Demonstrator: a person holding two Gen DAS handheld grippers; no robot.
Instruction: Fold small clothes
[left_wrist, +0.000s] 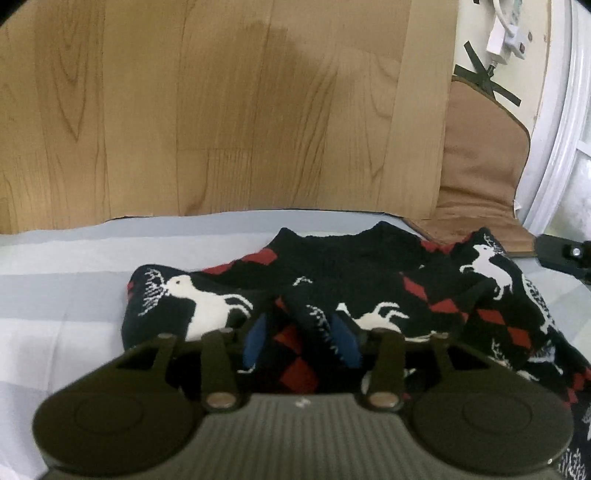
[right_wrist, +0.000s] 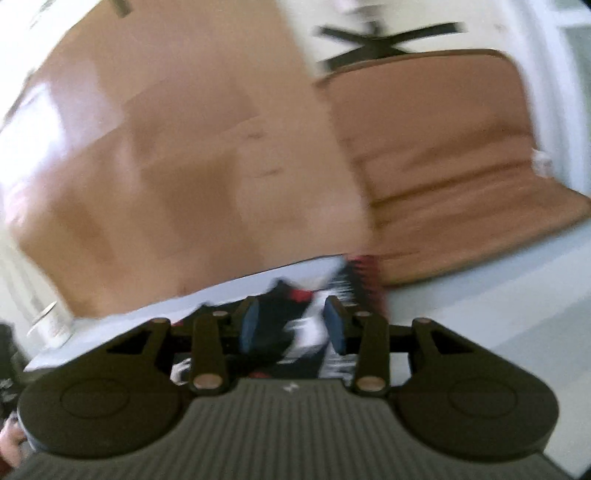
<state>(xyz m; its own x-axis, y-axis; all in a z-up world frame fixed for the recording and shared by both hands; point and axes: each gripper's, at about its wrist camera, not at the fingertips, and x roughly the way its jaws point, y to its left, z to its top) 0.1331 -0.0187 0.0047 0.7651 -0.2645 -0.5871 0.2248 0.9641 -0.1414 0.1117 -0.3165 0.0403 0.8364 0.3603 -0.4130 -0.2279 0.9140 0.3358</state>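
Observation:
A small black knit sweater (left_wrist: 369, 273) with white reindeer and red diamonds lies crumpled on a grey-and-white striped sheet (left_wrist: 66, 295). My left gripper (left_wrist: 301, 338) is low over its near edge, and its blue pads (left_wrist: 255, 339) pinch a fold of the knit between them. In the blurred right wrist view, my right gripper (right_wrist: 291, 325) has sweater fabric (right_wrist: 280, 321) between its blue pads (right_wrist: 248, 326), near the sheet's far edge. Part of the right gripper (left_wrist: 561, 254) shows at the right edge of the left wrist view.
Beyond the sheet's far edge is wooden flooring (left_wrist: 221, 110). A tan cushion (left_wrist: 480, 155) lies on the floor at the right, also in the right wrist view (right_wrist: 443, 158). A white door frame (left_wrist: 561, 122) and a white charger (left_wrist: 506, 33) are at far right.

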